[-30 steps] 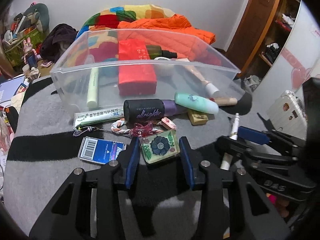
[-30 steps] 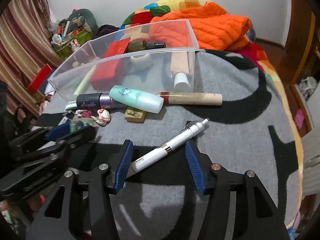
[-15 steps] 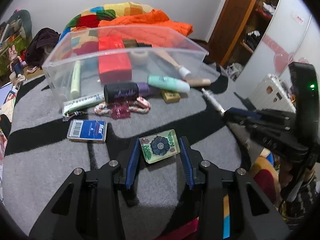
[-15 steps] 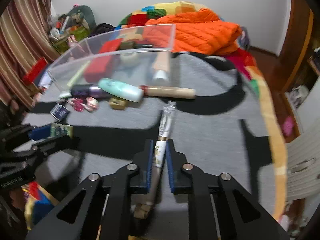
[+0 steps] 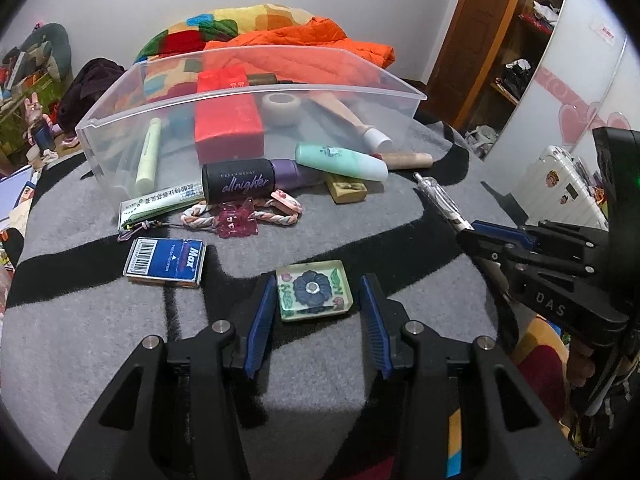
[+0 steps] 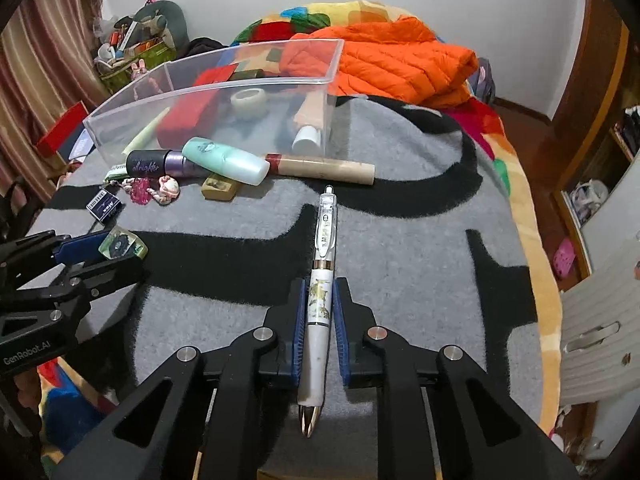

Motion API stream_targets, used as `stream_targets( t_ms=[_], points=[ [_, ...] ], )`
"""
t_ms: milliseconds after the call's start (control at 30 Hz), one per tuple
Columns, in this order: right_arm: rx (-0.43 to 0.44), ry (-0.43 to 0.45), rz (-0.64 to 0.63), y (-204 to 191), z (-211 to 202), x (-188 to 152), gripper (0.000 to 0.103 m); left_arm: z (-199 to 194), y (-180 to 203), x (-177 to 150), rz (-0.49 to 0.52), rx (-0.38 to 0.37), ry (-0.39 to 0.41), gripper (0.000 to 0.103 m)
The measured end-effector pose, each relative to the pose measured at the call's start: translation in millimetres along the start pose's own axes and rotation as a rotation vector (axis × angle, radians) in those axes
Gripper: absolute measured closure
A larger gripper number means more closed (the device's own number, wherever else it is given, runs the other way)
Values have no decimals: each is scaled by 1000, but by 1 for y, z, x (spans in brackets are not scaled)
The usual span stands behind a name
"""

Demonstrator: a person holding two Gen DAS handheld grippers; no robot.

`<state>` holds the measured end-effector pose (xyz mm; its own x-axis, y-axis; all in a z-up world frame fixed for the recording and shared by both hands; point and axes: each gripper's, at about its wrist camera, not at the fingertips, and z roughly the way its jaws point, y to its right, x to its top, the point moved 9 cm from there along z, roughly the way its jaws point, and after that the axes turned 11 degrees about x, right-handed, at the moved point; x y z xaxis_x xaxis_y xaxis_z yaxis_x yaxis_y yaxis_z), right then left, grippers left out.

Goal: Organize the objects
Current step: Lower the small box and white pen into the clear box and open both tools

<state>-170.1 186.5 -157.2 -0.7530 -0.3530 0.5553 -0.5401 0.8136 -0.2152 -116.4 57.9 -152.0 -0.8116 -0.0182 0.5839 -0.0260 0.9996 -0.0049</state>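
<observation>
My left gripper [image 5: 316, 306] is shut on a square flower-patterned tile [image 5: 314, 290], held above the grey blanket; it also shows in the right wrist view [image 6: 122, 245]. My right gripper [image 6: 318, 312] is shut on a white pen [image 6: 322, 280] that points forward, lifted off the blanket; the pen's clear end shows in the left wrist view [image 5: 438, 198]. A clear plastic bin [image 5: 248, 96] stands ahead, holding a red box [image 5: 228, 120], a tape roll [image 5: 282, 108] and tubes.
In front of the bin lie a black-and-purple allnighter bottle [image 5: 248, 180], a mint bottle [image 5: 340, 156], a tan tube [image 6: 324, 166], a yellow block [image 5: 346, 192], a braided cord with pink charm [image 5: 240, 218] and a blue Max box [image 5: 166, 260]. Orange duvet [image 6: 400, 60] behind.
Both grippers have closed on their objects and lifted back from the pile: the left on the flower tile, the right on the pen, which now points straight ahead.
</observation>
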Motion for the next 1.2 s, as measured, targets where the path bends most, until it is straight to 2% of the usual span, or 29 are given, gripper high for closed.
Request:
stream_targets(
  t_ms=[67,333,633,833,1033,1200],
  points=[
    [9,9,9,1,-3,1,92,0,-2,1,2,26,8,68],
    [48,127,22,-5,-38,29,93,-16,-18,15,-68,8,43,70],
    [98,261,-3,-23,-73,78,93,-55,-45,64,-136,21,177,70],
    [78,323,-57,-31,-81,115,93,-65,-67,96,-159,59,234,70],
    [33,347,-108,-35,-68,152,93,-48,-87,122,-181,89,217,70],
    [0,297,-150,-38,-37,168,93,-17,-96,135,-167,124,162,70]
  ],
)
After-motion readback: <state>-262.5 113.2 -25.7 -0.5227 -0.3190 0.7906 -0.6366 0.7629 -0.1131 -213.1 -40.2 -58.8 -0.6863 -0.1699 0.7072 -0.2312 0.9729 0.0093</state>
